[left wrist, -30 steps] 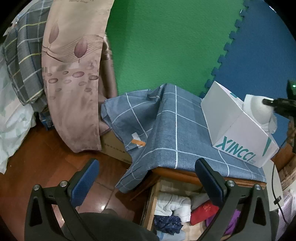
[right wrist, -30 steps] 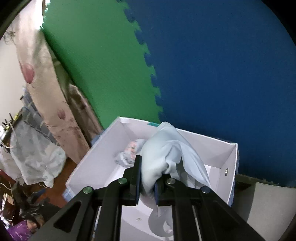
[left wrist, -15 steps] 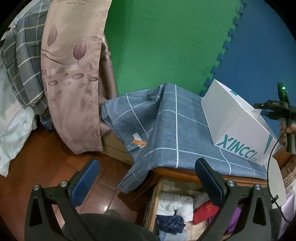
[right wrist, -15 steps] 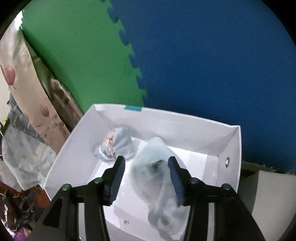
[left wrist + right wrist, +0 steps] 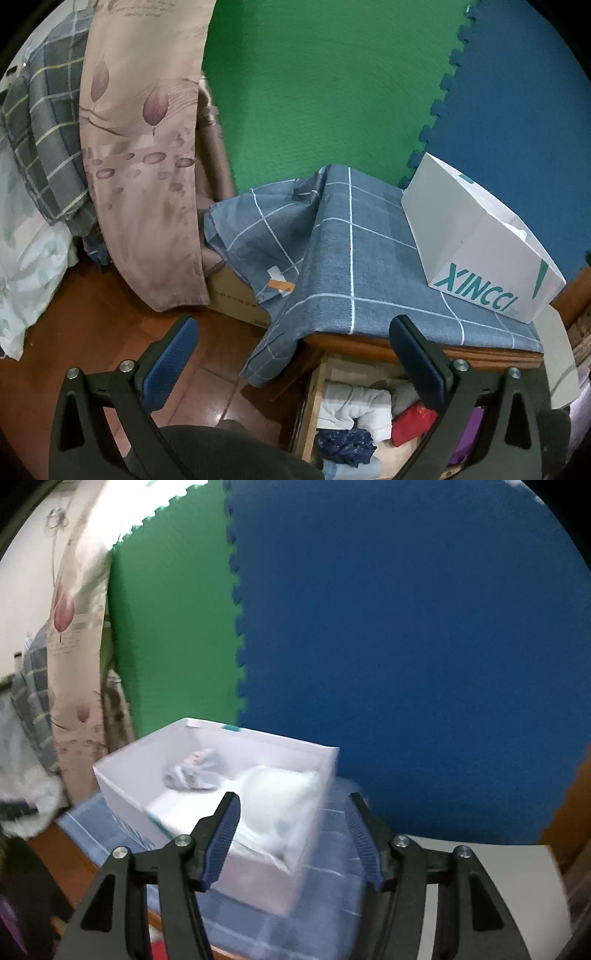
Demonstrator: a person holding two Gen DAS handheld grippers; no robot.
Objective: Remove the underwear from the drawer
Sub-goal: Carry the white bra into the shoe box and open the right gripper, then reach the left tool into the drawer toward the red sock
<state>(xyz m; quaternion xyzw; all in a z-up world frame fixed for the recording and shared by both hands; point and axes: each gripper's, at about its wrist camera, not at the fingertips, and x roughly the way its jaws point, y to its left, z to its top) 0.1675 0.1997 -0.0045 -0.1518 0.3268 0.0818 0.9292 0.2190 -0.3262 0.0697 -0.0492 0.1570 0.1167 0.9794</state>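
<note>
1. Right hand-held gripper [image 5: 291, 834]: jaws just opened, nothing between them.
2. Left hand-held gripper [image 5: 291, 363]: released, above open drawer [image 5: 314, 402].
3. Pale underwear [image 5: 277, 805] lies in white box [image 5: 122, 775] near table [image 5: 369, 343] right edge.
4. Checked cloth [image 5: 351, 258] overhangs the drawer's front.

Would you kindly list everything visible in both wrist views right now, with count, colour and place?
Box: one, white with teal lettering, on the checked cloth.
Pale garment: one, whitish, inside the box, near side.
Grey garment: one, grey with a pinkish patch, inside the box, far side.
Checked cloth: one, blue-grey with white lines, draped over the wooden cabinet top.
Drawer: one, wooden, open below the cloth.
Drawer clothes: several, white, dark blue, red, purple, inside the drawer.
Foam mats: two, green and blue, on the wall.
Curtain: one, beige with leaf print, at left.
Left gripper: open, empty, black with blue pads.
Right gripper: open, empty, before the box.
</note>
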